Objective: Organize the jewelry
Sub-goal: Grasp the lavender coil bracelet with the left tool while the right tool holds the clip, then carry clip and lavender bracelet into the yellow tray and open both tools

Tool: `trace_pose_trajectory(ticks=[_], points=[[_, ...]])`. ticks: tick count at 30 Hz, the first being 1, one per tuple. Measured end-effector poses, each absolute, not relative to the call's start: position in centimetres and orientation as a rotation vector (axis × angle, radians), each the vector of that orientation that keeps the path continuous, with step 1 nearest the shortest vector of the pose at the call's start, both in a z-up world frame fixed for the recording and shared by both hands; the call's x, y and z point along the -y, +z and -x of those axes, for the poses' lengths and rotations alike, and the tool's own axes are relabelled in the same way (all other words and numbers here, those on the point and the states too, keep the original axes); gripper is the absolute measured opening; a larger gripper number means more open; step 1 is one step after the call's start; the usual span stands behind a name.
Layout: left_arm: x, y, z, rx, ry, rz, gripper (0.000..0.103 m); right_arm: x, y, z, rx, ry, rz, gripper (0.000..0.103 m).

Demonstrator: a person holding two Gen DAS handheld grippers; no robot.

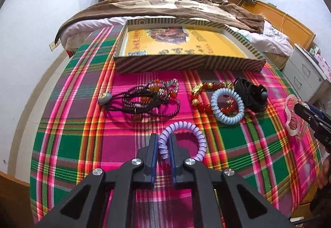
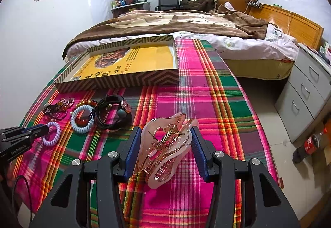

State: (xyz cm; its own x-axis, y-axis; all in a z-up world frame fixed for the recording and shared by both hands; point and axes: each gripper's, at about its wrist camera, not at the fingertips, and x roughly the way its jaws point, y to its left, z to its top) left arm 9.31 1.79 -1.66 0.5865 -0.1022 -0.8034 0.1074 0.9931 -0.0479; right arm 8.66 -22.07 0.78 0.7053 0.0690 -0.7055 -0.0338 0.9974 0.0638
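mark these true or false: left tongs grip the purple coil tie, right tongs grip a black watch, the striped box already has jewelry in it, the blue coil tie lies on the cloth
1. The left tongs grip the purple coil tie. True.
2. The right tongs grip a black watch. False: they grip the pink hair claw.
3. The striped box already holds jewelry. False: only its yellow printed bottom shows.
4. The blue coil tie lies on the plaid cloth. True.

My left gripper (image 1: 163,141) and right gripper (image 2: 165,134) are matte black angular frames with blue finger pads (image 2: 131,151), round silver screws (image 1: 137,161), faint white lettering and a black cable (image 2: 20,190).
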Motion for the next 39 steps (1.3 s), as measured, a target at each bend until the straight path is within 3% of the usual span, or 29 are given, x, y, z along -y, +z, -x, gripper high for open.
trace_pose_trajectory(ticks=[21, 39], points=[[-3.2, 5.6, -15.0, -0.798, -0.164, 0.074, 0.01, 21.7, 6.7, -14.3, -0.674, 0.139, -0.012, 0.049], [-4.8, 3.4, -27.6, -0.869, -0.16, 0.149, 0.011, 19.9, 4.2, -27.6, -0.776, 0.237, 0.033, 0.049]])
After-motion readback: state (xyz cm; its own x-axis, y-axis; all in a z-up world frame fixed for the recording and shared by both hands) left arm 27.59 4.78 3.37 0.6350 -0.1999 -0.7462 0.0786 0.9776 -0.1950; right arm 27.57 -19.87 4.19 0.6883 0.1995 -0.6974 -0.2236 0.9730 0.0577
